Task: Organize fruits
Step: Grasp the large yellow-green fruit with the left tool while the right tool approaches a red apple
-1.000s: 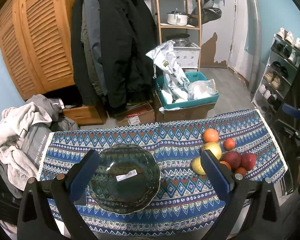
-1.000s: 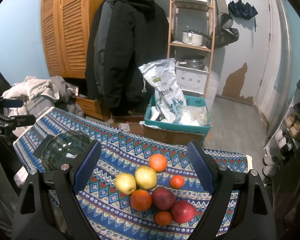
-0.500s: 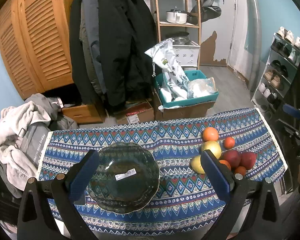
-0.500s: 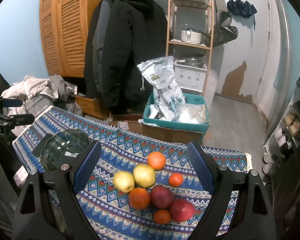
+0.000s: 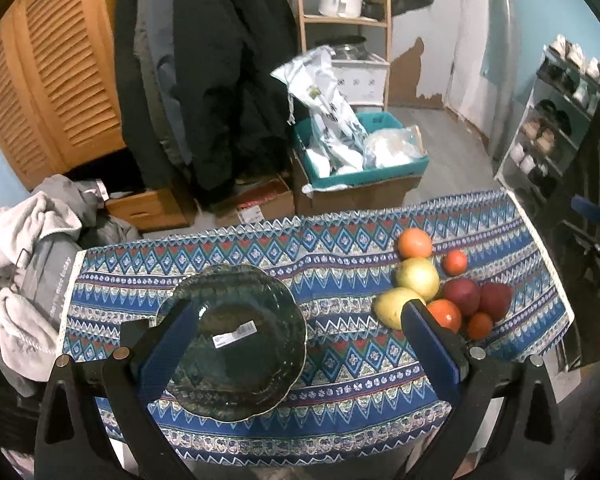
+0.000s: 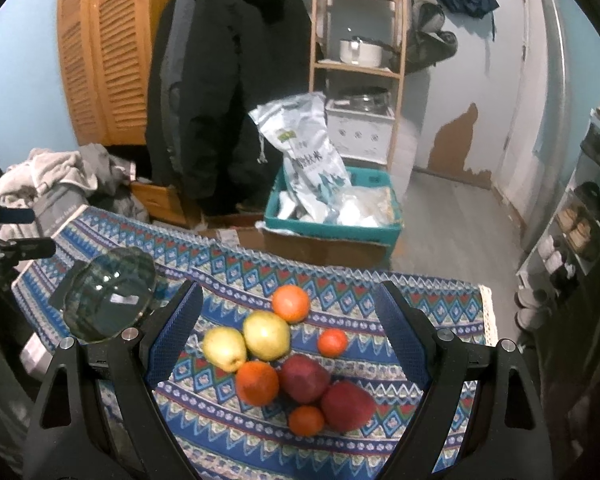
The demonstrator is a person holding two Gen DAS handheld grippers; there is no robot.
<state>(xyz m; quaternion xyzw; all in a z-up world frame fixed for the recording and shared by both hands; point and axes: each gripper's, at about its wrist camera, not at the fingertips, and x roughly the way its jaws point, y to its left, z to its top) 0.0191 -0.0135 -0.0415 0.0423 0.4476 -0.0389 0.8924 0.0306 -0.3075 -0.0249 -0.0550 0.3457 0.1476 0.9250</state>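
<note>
Right gripper (image 6: 288, 312) spread wide, empty, hanging right over the fruit cluster (image 6: 288, 360) in lower centre of its view. Left gripper (image 5: 296, 332) also wide, empty, framing the empty glass bowl (image 5: 236, 340); there the fruit sits lower right, well apart from the bowl. The right is nearer the fruit, so likely picks first; the bowl lies to its left.

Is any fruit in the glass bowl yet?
No, the glass bowl holds only a sticker label; all the fruit sits on the cloth beside it.
</note>
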